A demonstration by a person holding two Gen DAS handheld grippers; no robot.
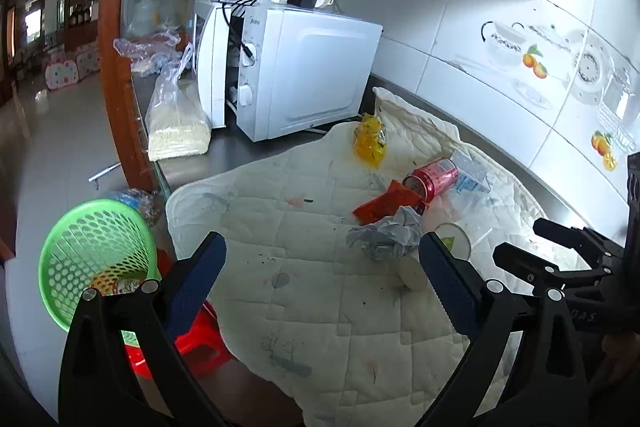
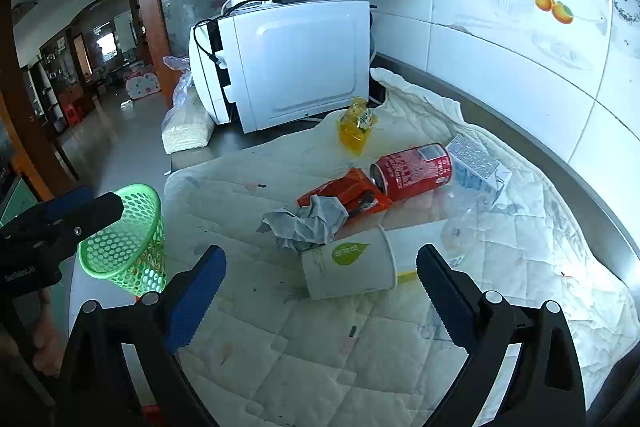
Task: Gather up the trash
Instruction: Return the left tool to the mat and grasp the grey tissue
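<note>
step: looks like the approach before a pick, nothing grabbed yet, all the trash sits mid-worktop on the quilted cloth (image 2: 320,367)
green basket (image 1: 96,251): off the worktop's left edge, some wrappers already inside
left tongs (image 1: 320,279): spread apart, empty
crumpled paper (image 2: 308,223): touching the tipped paper cup (image 2: 348,267)
right tongs (image 2: 320,287): wide apart, lined up on that cup, next move is probably close on it
Coke can (image 2: 412,171): lying by a small carton (image 2: 476,163)
views: cup's side shows only from right wrist
</note>
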